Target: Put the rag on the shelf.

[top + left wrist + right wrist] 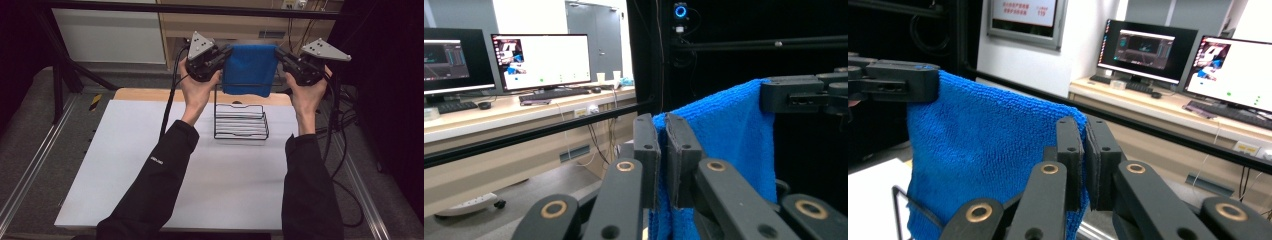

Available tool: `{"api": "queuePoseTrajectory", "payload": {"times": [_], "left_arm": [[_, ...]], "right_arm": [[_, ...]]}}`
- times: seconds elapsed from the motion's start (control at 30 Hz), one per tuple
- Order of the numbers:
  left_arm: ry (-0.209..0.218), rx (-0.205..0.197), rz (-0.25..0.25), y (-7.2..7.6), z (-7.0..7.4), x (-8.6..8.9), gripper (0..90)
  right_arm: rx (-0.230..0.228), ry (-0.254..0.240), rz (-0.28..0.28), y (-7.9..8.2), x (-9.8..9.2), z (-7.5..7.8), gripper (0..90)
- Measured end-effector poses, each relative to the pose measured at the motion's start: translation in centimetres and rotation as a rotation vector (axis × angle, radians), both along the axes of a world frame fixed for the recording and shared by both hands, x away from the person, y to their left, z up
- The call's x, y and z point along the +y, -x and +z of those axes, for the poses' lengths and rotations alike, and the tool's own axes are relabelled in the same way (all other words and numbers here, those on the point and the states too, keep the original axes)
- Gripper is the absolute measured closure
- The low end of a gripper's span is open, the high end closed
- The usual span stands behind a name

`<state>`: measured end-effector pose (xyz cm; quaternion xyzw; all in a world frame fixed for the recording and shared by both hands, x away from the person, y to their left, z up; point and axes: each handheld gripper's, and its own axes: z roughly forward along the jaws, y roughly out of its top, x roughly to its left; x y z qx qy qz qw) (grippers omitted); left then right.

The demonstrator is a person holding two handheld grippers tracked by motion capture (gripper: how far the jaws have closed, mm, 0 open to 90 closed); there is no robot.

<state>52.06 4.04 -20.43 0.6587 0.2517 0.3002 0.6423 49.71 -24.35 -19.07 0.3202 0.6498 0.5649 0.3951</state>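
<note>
A blue terry cloth [249,69] hangs stretched between the left gripper [223,56] and right gripper [280,56], each pinching one top corner, its taut upper edge running side to side. It is held directly above the black wire rack [240,121] on the white table [150,165], both hands equally near; soft, looped pile over thin rigid wire.

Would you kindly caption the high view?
Both grippers, left and right, hold a blue cloth stretched above a black wire rack.
</note>
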Motion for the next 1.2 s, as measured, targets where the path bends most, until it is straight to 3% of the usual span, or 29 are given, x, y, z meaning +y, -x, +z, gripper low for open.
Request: {"api": "queuePoseTrajectory", "payload": {"times": [0.47, 0.73, 0.8, 0.87, 1.2], "left_arm": [[-0.076, 0.017, -0.028, 1.2, -1.8, 0.1, 84.3], [-0.070, 0.038, -0.057, 1.8, -1.9, 0.4, 84.2], [-0.085, 0.045, -0.059, 1.9, -1.9, 0.5, 83.9], [-0.073, 0.070, -0.075, 2.0, -2.1, 0.6, 83.7], [-0.141, 0.100, -0.093, 3.1, -2.8, 0.8, 81.9]], "right_arm": [[0.044, 0.027, 0.030, 1.3, -0.5, -1.6, 86.3], [0.066, 0.030, 0.048, 2.3, -0.5, -1.8, 86.1], [0.084, 0.038, 0.057, 2.6, -0.6, -1.8, 86.0], [0.106, 0.048, 0.061, 2.9, -0.6, -2.0, 85.8], [0.177, 0.075, 0.092, 3.9, -0.8, -3.1, 85.6]]}}
